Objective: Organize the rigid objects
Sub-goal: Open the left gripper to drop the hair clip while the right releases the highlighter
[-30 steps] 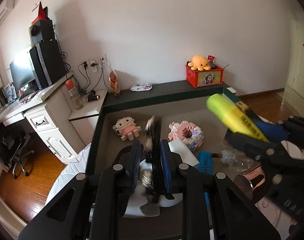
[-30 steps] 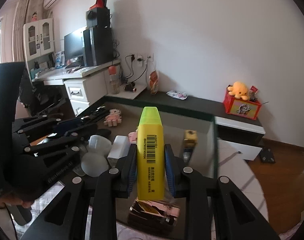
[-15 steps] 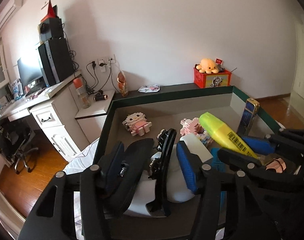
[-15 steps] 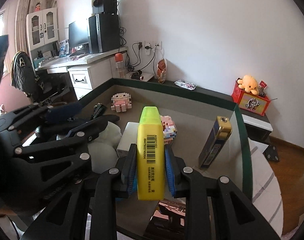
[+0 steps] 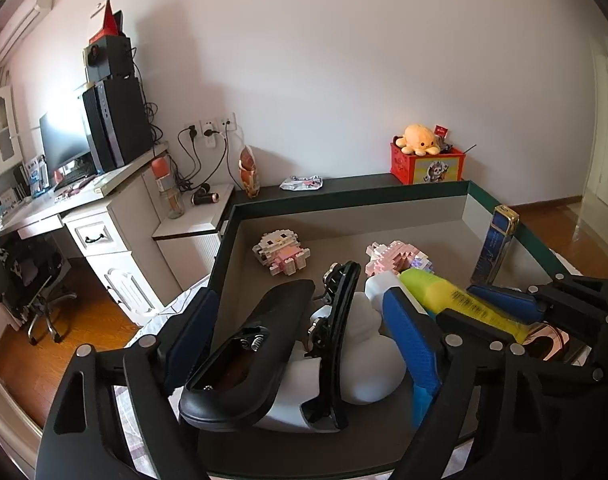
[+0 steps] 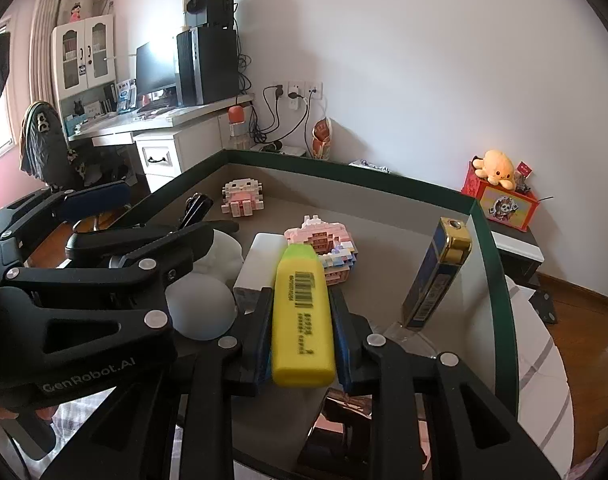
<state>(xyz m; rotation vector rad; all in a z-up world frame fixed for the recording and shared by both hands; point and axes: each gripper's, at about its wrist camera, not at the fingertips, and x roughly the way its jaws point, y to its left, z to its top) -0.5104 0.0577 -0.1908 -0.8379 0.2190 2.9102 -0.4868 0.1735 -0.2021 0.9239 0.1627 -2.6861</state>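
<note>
Clearly "GenRobot.AI" on left hand-held gripper

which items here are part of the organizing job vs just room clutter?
Job:
- yellow highlighter, clamped in right tongs
- black clip-like object, lying between the open left tongs
- two block figures
- blue lighter
- tray

Clutter:
- octopus plush
- red box
- desk
</note>
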